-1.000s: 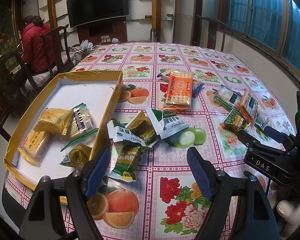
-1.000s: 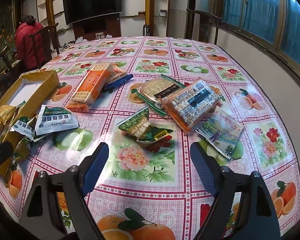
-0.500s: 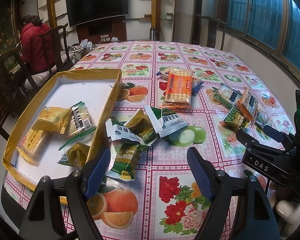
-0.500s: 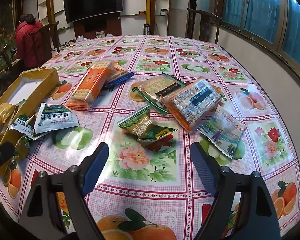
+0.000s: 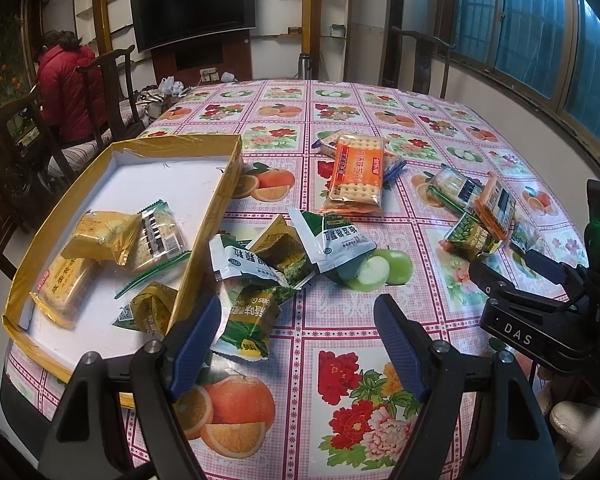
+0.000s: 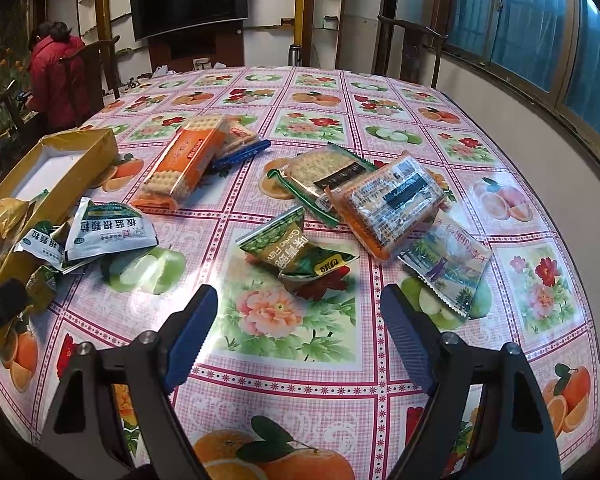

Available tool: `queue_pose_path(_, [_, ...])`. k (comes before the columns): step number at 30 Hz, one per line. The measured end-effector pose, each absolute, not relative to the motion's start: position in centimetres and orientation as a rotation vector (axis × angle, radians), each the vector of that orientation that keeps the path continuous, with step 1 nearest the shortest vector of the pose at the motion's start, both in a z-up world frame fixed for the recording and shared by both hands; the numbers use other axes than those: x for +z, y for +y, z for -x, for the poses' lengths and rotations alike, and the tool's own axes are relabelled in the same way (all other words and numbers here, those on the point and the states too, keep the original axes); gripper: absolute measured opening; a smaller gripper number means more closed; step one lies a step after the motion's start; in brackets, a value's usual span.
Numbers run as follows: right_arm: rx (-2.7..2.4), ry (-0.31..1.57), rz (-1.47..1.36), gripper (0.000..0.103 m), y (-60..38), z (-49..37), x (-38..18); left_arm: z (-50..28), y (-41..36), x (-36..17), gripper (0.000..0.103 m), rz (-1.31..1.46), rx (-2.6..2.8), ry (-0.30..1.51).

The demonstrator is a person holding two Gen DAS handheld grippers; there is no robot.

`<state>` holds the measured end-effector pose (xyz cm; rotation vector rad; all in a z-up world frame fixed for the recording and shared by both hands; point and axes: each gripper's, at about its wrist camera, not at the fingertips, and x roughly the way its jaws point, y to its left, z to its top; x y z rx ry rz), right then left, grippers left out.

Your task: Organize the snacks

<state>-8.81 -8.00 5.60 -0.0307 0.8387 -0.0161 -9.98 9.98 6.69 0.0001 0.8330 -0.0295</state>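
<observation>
A gold-rimmed shallow box with a white floor lies at the table's left and holds several yellow and green snack packs. Beside its right wall lies a heap of green and white sachets. My left gripper hovers open just in front of that heap, nothing between its blue pads. My right gripper is open over the cloth, short of a green pea packet. Beyond it lie an orange cracker pack, a green-edged cracker pack and a clear sachet. A long orange cracker sleeve lies mid-table.
The table wears a pink fruit-and-flower cloth; its far half is bare of snacks. A person in a red jacket sits on a wooden chair at the far left. A wall and windows run along the right. The right gripper's body shows in the left wrist view.
</observation>
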Motion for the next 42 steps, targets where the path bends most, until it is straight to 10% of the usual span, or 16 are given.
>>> queue_pose_path(42, [0.082,0.818,-0.140,0.090,-14.4,1.4,9.5,3.3,11.6,9.8,0.079,0.048,-0.154,0.829])
